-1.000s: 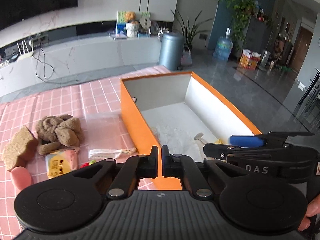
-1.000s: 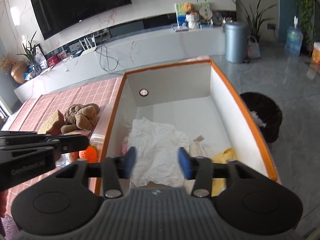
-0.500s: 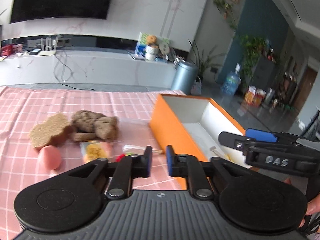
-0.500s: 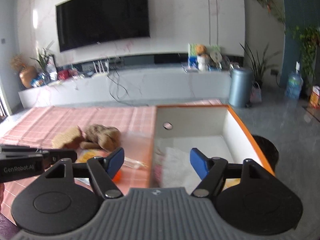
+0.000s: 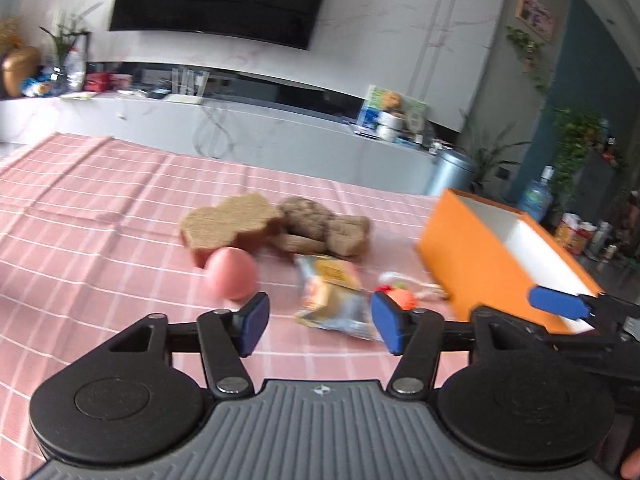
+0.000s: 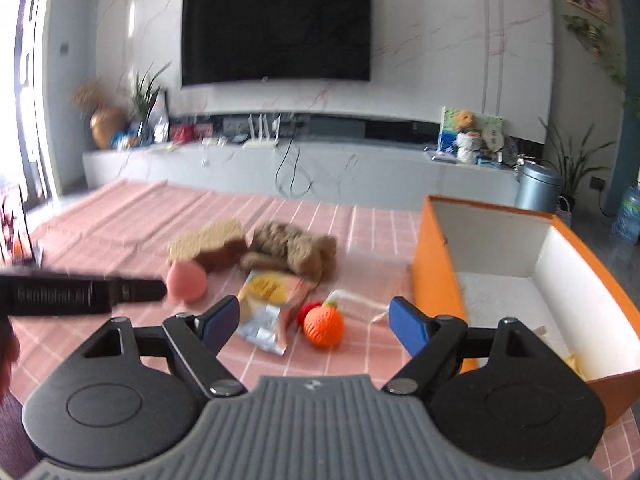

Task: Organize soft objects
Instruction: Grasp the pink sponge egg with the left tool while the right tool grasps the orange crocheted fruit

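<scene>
The foil snack packet (image 5: pixel 334 298) lies on the pink checked tabletop (image 5: pixel 100 216), dead ahead of the left claw (image 5: pixel 320 322), whose jaws have just been opening and hold nothing. Its long axis runs roughly away from that claw, toward the brown plush toy (image 5: pixel 324 226). The right claw (image 6: pixel 316 322), wide open and empty, faces the orange knitted ball (image 6: pixel 323 326), just right of the packet and left of the orange box (image 6: pixel 436 264).

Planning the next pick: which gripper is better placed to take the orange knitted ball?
Right. The orange knitted ball lies just ahead between the right gripper's open jaws; the left gripper faces the foil snack packet instead.
</scene>
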Tool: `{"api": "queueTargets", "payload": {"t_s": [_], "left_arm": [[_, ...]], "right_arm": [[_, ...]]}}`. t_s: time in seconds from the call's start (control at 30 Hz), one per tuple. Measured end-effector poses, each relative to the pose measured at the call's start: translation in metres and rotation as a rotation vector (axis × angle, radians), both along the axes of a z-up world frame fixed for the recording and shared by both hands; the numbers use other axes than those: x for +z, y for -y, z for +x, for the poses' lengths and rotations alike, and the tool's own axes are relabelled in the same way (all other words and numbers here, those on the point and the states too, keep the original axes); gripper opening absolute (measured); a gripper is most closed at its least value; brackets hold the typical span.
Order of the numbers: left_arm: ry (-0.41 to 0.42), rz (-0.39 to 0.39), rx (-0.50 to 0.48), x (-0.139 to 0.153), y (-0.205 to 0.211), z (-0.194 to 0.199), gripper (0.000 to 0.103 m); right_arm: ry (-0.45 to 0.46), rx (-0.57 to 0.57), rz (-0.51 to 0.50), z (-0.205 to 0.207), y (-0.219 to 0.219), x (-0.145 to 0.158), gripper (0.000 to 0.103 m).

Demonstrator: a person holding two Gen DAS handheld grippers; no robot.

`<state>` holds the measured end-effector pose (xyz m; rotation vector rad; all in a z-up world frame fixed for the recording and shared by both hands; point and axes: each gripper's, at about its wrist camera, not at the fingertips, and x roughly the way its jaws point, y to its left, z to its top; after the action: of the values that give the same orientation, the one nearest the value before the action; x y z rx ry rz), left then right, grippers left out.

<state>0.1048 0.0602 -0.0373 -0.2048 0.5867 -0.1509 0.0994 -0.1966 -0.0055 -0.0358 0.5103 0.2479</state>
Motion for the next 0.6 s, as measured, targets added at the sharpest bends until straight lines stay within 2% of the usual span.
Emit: {"api": "queueTargets", "payload": {"t_s": [0.3,0.33,0.43,0.6], "left_arm": [[-0.033,0.041,0.067,-0.03,-0.016,0.038,0.071],[-0.037,0.045,0.07,-0.032,-0.017,0.044,0.071],[-0.045,0.061,0.084,-0.039,-0.019,0.059,0.071],[-0.065,0.088,0.098,-0.053,-0.025,0.085,0.072]], "right_arm": [[-0.116,0.003,-0.063,0.043,-0.019,-0.035,0.08],[-0.12,0.001,-0.075,0.046,-0.022,-0.039,0.073],[-0.124,0.005,-0.107,0.063,-0.029,-0.049,0.064],[-0.159,-0.009,-0.116,0.094,-0.033,-0.065,0.061]]}}
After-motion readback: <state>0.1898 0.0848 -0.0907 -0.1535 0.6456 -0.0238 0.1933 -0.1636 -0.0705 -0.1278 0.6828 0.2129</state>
